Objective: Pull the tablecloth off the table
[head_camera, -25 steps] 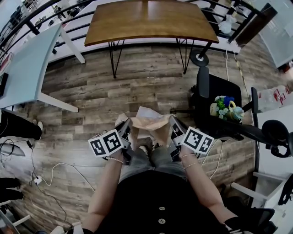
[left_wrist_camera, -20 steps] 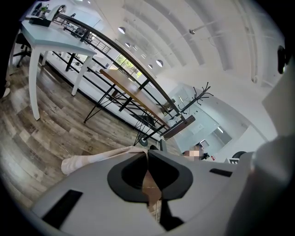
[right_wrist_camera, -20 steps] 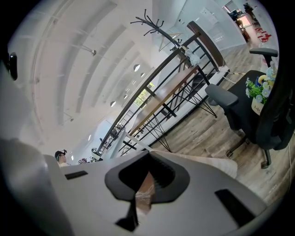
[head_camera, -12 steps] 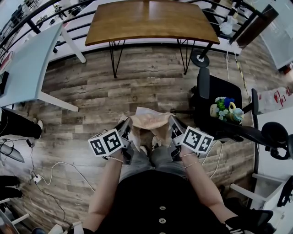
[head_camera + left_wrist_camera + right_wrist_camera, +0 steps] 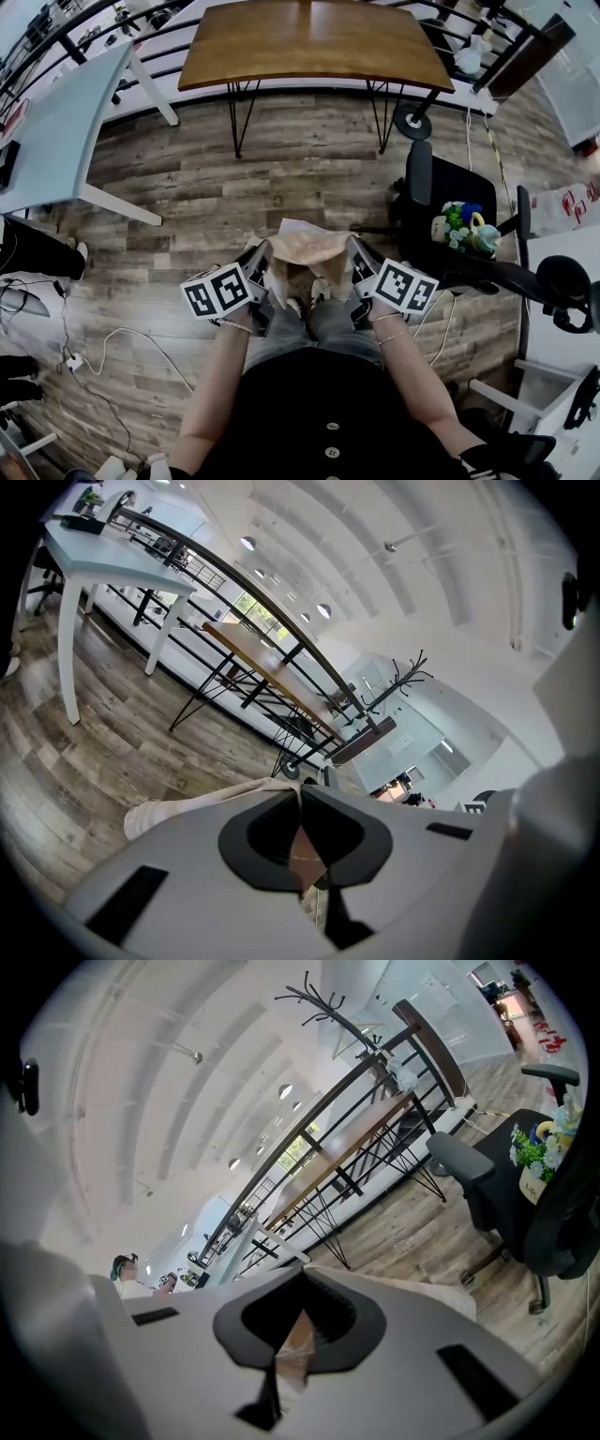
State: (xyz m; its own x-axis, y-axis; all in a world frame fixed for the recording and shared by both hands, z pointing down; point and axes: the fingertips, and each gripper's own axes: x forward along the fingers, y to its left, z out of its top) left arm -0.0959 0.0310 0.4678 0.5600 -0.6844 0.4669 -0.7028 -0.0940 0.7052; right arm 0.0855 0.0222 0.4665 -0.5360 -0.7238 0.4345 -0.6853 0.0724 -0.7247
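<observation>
Head view: the beige tablecloth [image 5: 306, 246] hangs bunched between the left tongs [image 5: 260, 255] and the right tongs [image 5: 354, 249], above the wood floor [image 5: 281, 169] and well apart from the wooden tabletop [image 5: 309, 42]. Each pair of tongs is clamped on a fold of the cloth.

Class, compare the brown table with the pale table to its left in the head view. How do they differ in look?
The brown table has a wooden top; the pale table has a plain light one. The brown table stands on thin black wire legs, the pale table on thick white legs. Both stand on the plank floor.
</observation>
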